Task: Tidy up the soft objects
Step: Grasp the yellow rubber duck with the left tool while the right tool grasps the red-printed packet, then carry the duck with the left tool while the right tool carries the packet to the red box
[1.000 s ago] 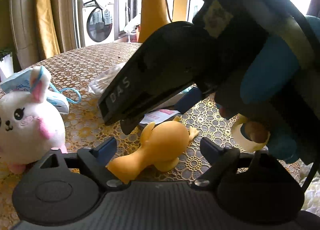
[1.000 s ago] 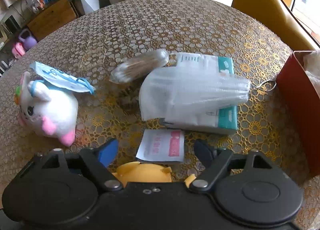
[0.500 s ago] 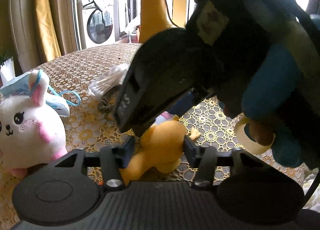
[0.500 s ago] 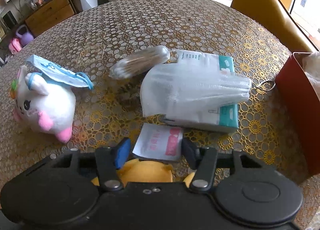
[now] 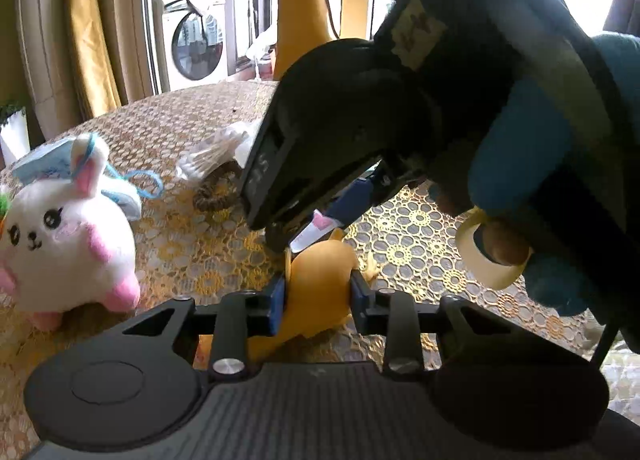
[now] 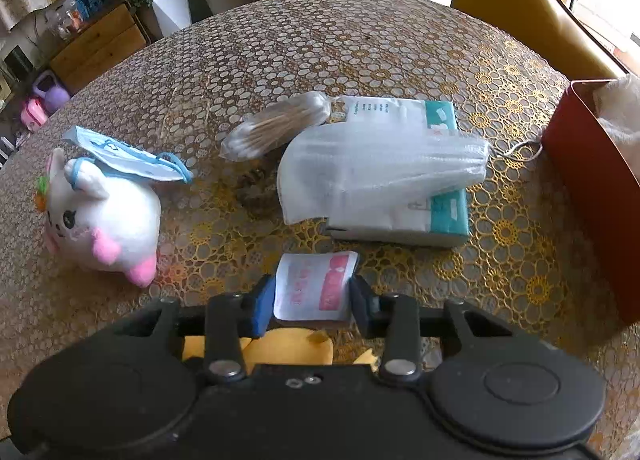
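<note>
Both tools have closed since a second ago.
Left wrist: left tool pinches the orange toy on the surface, beside the plush bunny. Right wrist: right tool clamps the white-and-pink sachet near the surface's front edge.

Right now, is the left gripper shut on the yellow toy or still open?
Shut. The left gripper has both pads pressed against the sides of the yellow toy, which bulges between them on the table.

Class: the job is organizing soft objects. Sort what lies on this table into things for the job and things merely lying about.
For the job: orange squishy toy, white plush bunny, red box.

Lying about: cotton swab bag, tissue pack, face mask, small sachet.
</note>
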